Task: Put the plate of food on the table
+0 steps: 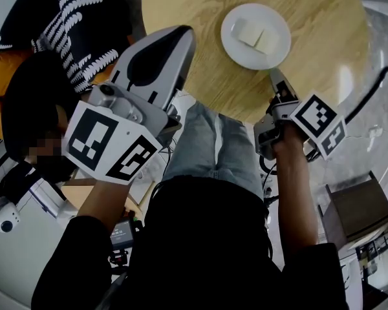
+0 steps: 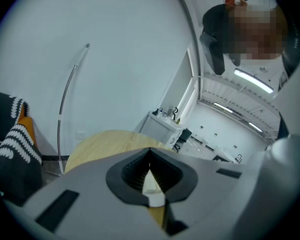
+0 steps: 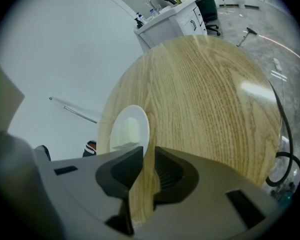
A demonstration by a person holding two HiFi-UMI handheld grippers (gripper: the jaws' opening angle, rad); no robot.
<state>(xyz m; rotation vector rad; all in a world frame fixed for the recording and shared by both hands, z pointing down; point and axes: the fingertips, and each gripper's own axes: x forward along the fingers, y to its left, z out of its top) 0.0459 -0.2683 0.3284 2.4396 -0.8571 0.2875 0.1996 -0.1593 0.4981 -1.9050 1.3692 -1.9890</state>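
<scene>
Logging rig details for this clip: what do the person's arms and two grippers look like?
Both the left gripper and right gripper have pale grey shells, black ribbed pads inside the tongs, each with a cube of black-and-white square markers. The person wears black sleeves and light blue jeans.

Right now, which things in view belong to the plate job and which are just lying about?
Job: plate of food, already on the round wooden table; right tongs, open and empty, by its rim.
Lying about: striped fabric; brown box on the floor; left tongs, shut, raised off the table.
</scene>
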